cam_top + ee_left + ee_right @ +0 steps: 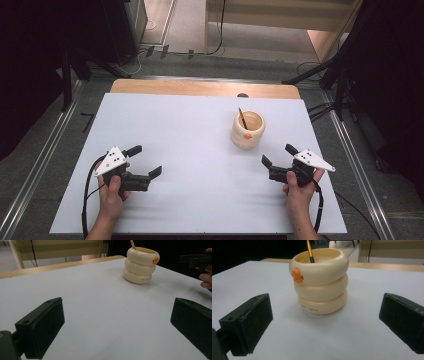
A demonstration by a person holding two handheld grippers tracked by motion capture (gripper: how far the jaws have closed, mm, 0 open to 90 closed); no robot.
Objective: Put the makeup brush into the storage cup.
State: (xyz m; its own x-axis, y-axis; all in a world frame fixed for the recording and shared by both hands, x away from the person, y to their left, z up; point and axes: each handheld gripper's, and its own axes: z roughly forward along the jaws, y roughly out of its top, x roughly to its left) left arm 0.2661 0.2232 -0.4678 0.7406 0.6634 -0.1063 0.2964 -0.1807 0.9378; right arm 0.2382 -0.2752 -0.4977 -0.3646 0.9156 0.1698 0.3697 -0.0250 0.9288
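A cream ringed holder (247,130) with an orange beak stands upright right of the table's middle; a slim pen (242,118) leans inside it. The holder (320,281) fills the middle of the right gripper view, a short way beyond the jaws, with the pen (309,251) poking out. My right gripper (279,156) is open near the front right, nothing between its jaws. My left gripper (145,161) rests open at the front left, also holding nothing. In the left gripper view the holder (140,265) stands far off at upper right.
The white tabletop (190,150) has a wooden strip (205,88) along its far edge. Metal rails (37,165) run beside the table on both sides, and cables (200,50) lie on the floor beyond. The other hand's gripper (196,260) shows at the left gripper view's right edge.
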